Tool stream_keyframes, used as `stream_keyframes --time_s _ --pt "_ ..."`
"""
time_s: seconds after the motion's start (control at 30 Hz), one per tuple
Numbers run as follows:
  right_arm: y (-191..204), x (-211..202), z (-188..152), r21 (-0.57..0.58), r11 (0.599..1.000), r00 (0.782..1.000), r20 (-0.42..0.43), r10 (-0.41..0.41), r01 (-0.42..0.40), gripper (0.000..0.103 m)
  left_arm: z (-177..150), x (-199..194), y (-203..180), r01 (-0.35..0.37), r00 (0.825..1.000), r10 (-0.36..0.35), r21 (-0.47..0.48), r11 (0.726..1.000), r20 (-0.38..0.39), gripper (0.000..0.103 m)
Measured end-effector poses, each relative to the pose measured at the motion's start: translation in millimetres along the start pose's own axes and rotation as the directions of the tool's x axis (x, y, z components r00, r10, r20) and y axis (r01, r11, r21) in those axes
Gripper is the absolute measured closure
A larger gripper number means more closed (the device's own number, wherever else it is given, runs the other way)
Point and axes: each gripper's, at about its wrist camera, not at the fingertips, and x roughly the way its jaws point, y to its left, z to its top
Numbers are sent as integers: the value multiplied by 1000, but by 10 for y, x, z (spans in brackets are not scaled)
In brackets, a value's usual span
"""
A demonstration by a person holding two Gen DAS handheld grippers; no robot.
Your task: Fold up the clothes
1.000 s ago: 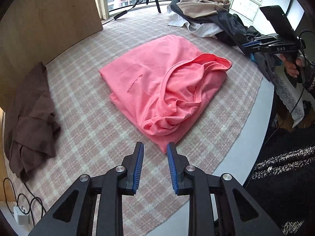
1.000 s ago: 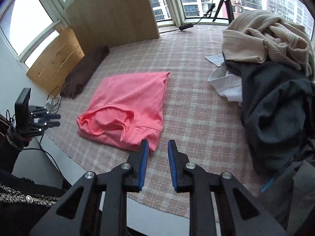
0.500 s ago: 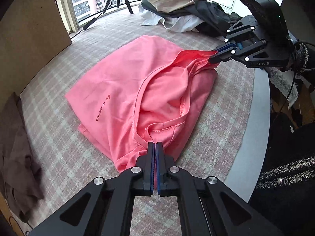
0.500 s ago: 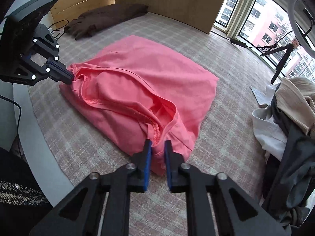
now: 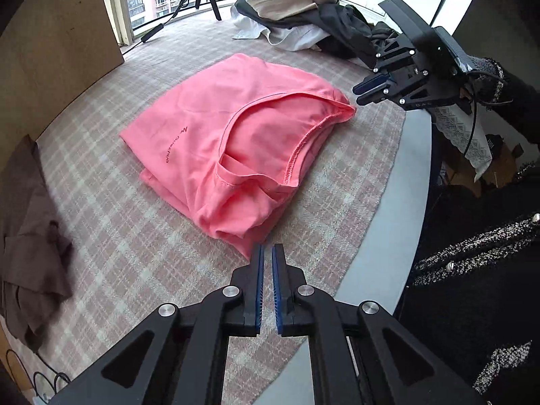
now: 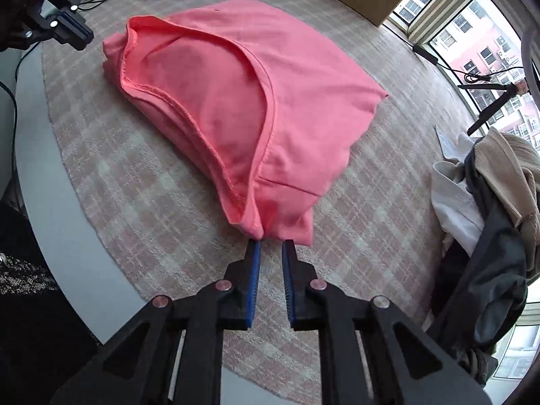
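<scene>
- Showing a pink T-shirt (image 5: 216,135), already folded into a rough rectangle, lying on a checked tablecloth (image 5: 111,236) near the rounded edge of the table (image 5: 381,263); its curved hem (image 5: 305,138) gapes open on the top layer, towards the table edge.
- Left gripper (image 5: 265,253): jaws opening, a narrow gap between the blue pads; the tips sit just beside the shirt's near corner, and no cloth shows between them.
- Right gripper (image 6: 271,248): jaws likewise opening; its tips touch the shirt's other near corner (image 6: 266,226), but the pads do not appear to pinch the cloth. Both tools read as released.
- Handling, as a judgement: the shirt is light, thin knit, fully limp. It will sag and drape from any grip point, and stacked layers may slide apart if only the top one is taken.
- Suggested hold: at the two near corners, pinching all layers together where seam and hem give a firmer, thicker edge; the loose hem loop alone would peel open.
- Background: a brown garment (image 5: 30,229) at the cloth's far side, and a pile of unfolded clothes (image 5: 303,10) by the window.
</scene>
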Motion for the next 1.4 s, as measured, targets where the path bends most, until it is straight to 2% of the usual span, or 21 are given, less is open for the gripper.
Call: stream_keyframes --time_s 0.07,0.1,0.13,0.17,0.23,0.27,0.47,0.5,0.53,0.57,0.6,0.67,0.7,0.77,0.83,0.9,1.0,1.1,1.23,1.33,1.4 --pt "-98 -298 54 95 993 993 95 68 -77 87 -77 -48 123 -17 1000 18 -46 999 11 89" --pt "-104 -422 121 129 981 980 155 124 -144 79 -116 -72 184 -26 1000 27 -69 997 16 90" --pt "-103 -539 196 157 963 959 217 181 -217 74 -154 -95 246 -34 999 36 -92 995 21 90" --pt "-66 -592 301 172 939 931 269 247 -298 65 -167 -71 295 -28 999 30 -111 993 20 90" --pt "81 -534 578 163 879 865 328 379 -448 63 -172 0 333 -37 999 40 -117 992 20 90" --pt "173 -459 724 156 858 843 335 420 -489 63 -167 27 332 -28 999 31 -109 994 23 90" --pt "670 158 1292 136 813 816 230 529 -566 63 -154 162 310 1 999 3 -90 996 50 90" --pt "696 215 1313 135 809 814 217 539 -572 66 -154 182 321 5 998 0 -94 996 55 90" --pt "723 271 1333 134 805 811 203 548 -578 73 -154 202 333 9 998 -3 -97 995 60 90" --pt "719 305 1330 141 788 798 185 573 -599 97 -150 223 343 8 998 -2 -98 995 61 90" --pt "708 332 1321 151 768 781 166 601 -623 100 -145 230 339 11 998 -5 -92 996 64 90" --pt "638 304 1280 171 700 721 175 670 -693 100 -131 230 321 15 997 -9 -80 997 73 90" --pt "597 258 1256 177 676 699 189 690 -715 100 -122 213 312 23 996 -17 -75 997 84 90" --pt "514 170 1215 189 631 659 220 719 -752 100 -97 184 303 28 994 -20 -70 997 105 89" --pt "434 148 1193 213 593 630 239 739 -777 100 -58 169 296 40 992 -32 -64 997 125 89" --pt "384 203 1179 242 583 630 244 737 -776 100 -12 188 274 33 990 -26 -43 999 142 86" --pt "345 303 1157 291 549 615 244 749 -784 100 48 305 232 16 992 -17 10 1000 126 85" --pt "334 284 1155 292 539 606 247 756 -790 100 75 367 236 14 994 -19 41 999 109 94" --pt "254 228 1217 296 520 592 270 759 -801 100 56 293 255 8 993 -12 29 1000 119 93" --pt "191 194 1274 295 516 590 284 756 -804 100 56 263 246 2 991 -5 21 1000 131 85" --pt "176 165 1308 288 513 584 287 760 -809 100 72 288 221 -8 991 4 27 1000 132 85"
